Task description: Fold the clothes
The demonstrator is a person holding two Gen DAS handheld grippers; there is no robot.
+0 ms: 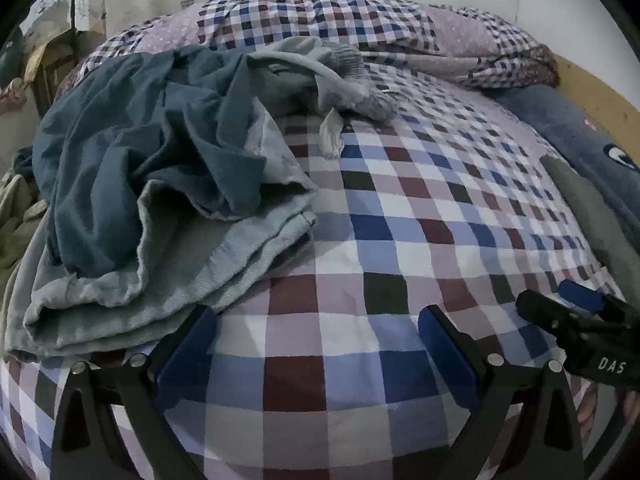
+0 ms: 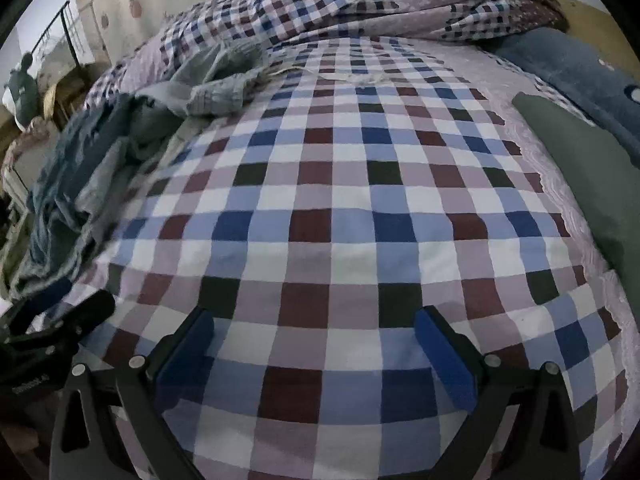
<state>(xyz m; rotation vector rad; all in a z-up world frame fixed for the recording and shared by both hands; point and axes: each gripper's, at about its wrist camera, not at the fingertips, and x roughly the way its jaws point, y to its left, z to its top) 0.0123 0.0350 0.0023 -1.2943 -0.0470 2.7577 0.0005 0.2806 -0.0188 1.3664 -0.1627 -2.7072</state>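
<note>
A crumpled pile of clothes lies on the left of the checked bed: a dark teal garment (image 1: 132, 152) on top of a pale grey-green one (image 1: 224, 264), with a ribbed cuff (image 1: 352, 68) further back. The right wrist view shows the same pile (image 2: 80, 176) at the left edge. My left gripper (image 1: 318, 324) is open just right of the pile's near hem, nothing between its blue pads (image 1: 448, 356). My right gripper (image 2: 314, 324) is open over bare bedsheet. The right gripper (image 1: 580, 312) appears at the right in the left wrist view; the left gripper (image 2: 52, 328) appears low left in the right wrist view.
The checked bedsheet (image 2: 352, 200) covers the bed. A bunched checked duvet (image 1: 340, 16) lies along the back. A flat grey-green folded piece (image 2: 592, 176) and a dark blue pillow (image 2: 580, 64) lie at the right. Furniture and a curtain stand beyond the bed's left side.
</note>
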